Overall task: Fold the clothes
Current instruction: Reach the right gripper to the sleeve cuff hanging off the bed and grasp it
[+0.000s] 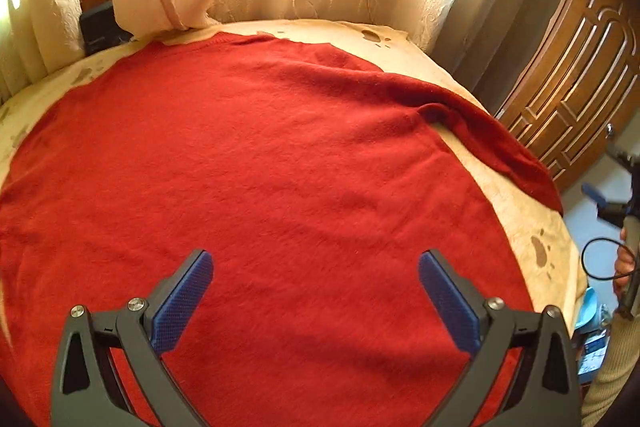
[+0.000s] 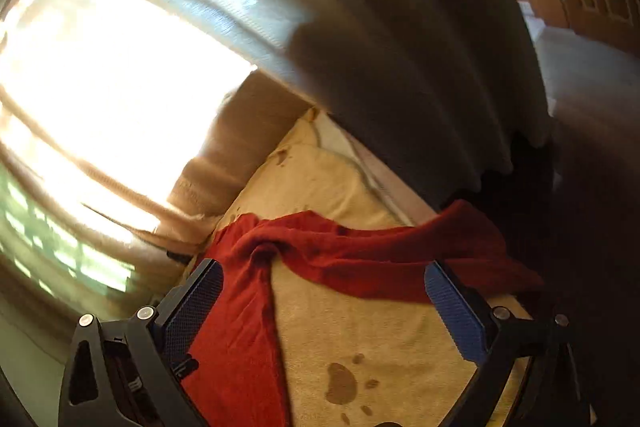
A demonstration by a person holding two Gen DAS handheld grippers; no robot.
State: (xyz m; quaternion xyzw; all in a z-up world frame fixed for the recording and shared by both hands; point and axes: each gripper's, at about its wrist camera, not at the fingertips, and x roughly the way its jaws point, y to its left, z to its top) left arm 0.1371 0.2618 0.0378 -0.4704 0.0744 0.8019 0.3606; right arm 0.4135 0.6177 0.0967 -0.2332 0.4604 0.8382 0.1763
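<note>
Fingers of left gripper [image 1: 316, 287] and right gripper [image 2: 324, 301] spread wide, empty, over red sweater [image 1: 256, 163] lying flat on cream blanket [image 1: 532, 227]; soft, limp knit—likely best pinched at sleeve [image 2: 420, 251] edge.

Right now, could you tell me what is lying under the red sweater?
The red sweater lies spread on a cream blanket with brown paw prints, which shows around its edges. Whatever is beneath the middle is covered.

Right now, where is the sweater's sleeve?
In the left wrist view the sleeve lies right of the red sweater, stretched over the cream blanket toward the wooden door.
</note>
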